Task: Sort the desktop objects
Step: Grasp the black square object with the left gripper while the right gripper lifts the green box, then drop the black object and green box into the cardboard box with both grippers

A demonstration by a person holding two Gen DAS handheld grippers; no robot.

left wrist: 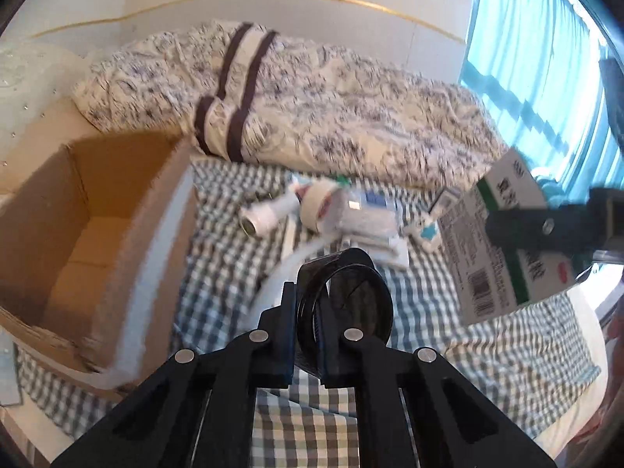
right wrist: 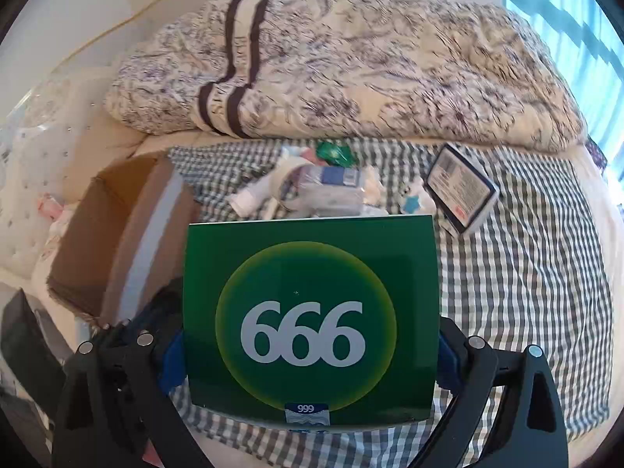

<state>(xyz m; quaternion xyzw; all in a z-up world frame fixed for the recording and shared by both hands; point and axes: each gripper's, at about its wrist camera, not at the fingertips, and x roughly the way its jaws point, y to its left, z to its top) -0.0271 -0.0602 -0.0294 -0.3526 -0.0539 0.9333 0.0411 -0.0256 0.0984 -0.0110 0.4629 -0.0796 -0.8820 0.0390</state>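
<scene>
My left gripper pinches a dark round tape roll; my right gripper clamps the green box across its width, both above the bed's near edge. The roll could slip. The cardboard box sits at the left edge; swinging both across together risks collision.

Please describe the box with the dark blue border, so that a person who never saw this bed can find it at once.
On the checked sheet, below the rumpled flowered quilt, a heap of small packets lies in the middle. The blue-bordered box lies just right of that heap, tilted. Unlike the green box in the right gripper, it shows a pale label with fine print.
</scene>
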